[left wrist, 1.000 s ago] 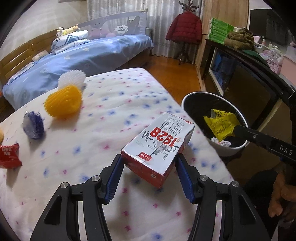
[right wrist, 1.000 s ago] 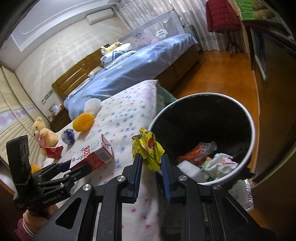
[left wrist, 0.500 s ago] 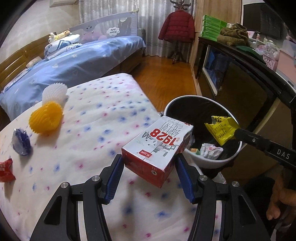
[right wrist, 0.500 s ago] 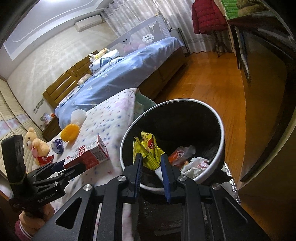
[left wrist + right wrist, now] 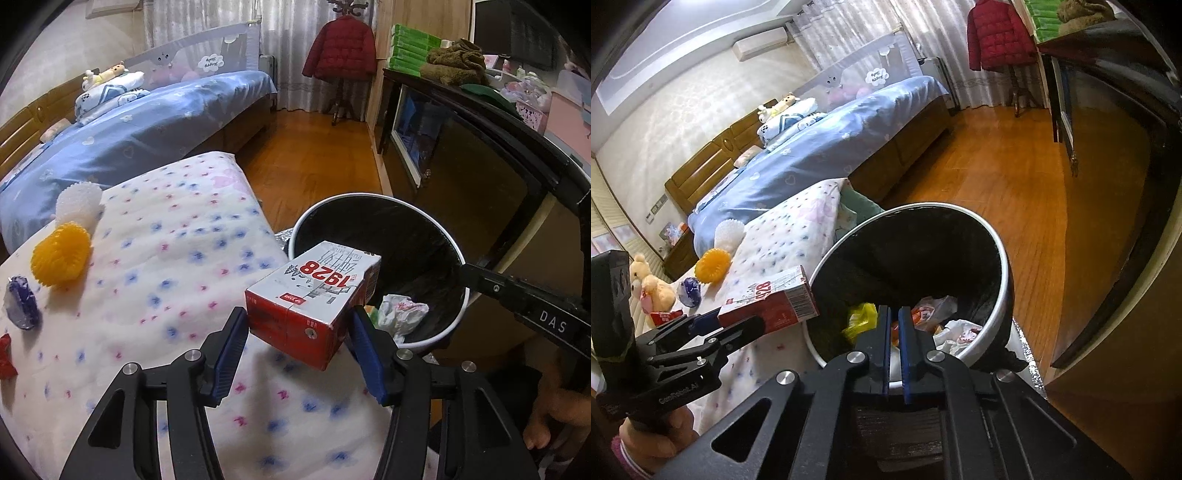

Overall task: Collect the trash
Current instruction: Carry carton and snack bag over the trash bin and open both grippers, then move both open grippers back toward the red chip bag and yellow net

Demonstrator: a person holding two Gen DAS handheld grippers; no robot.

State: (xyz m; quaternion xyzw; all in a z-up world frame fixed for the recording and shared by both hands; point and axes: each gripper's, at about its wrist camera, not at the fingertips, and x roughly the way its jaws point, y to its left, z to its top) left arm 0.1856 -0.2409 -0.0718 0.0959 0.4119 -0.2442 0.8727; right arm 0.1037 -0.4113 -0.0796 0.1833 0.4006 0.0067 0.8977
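Observation:
My left gripper point(image 5: 298, 321) is shut on a red and white carton point(image 5: 314, 291) marked 1928, held tilted above the spotted bedspread point(image 5: 166, 240). The carton's far end overlaps the near rim of the black bin point(image 5: 369, 197). My right gripper point(image 5: 894, 314) hovers over the bin point(image 5: 1004, 266), shut with nothing between its blue pads. A yellow wrapper point(image 5: 862, 317) lies loose inside the bin among crumpled white and orange trash. In the right wrist view the carton point(image 5: 775, 299) and left gripper point(image 5: 713, 325) sit left of the bin. The right gripper point(image 5: 469, 275) reaches in from the right.
On the bedspread lie a yellow spiky ball point(image 5: 61, 258), a white spiky ball point(image 5: 77, 205), a blue wrapper point(image 5: 20, 306) and a red wrapper point(image 5: 5, 354). A dark cabinet point(image 5: 461, 166) stands right of the bin. A teddy bear point(image 5: 650, 284) sits far left.
The right gripper let go of the yellow wrapper, which dropped into the bin, and its jaws closed. The left gripper carried the carton to the right, up to the bin's rim.

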